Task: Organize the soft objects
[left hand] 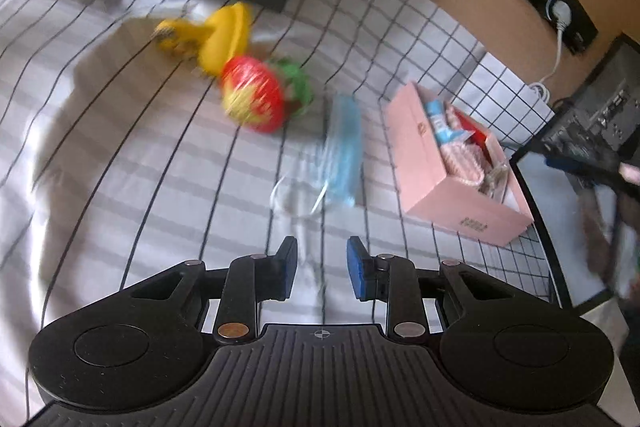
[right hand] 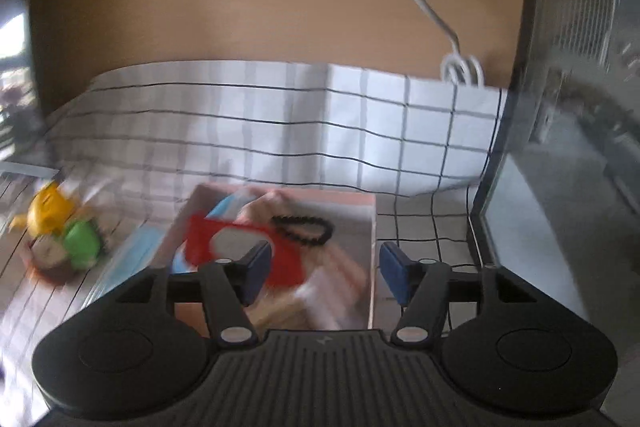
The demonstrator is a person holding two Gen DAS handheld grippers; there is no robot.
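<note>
The left gripper (left hand: 322,267) hovered with its blue-padded fingers (left hand: 289,267) spread and nothing between them, above the white checked bedsheet (left hand: 120,147). Just beyond lay a blue pleated face mask (left hand: 344,151), blurred by motion. Farther left sat a red strawberry plush toy (left hand: 256,95) touching a yellow plush toy (left hand: 216,35). To the right stood an open pink cardboard box (left hand: 424,163) holding soft items. The right gripper (right hand: 320,277) hung over that box, fingers (right hand: 394,277) also spread and empty; inside lay a red flat piece (right hand: 240,247) and a black beaded loop (right hand: 304,229).
</note>
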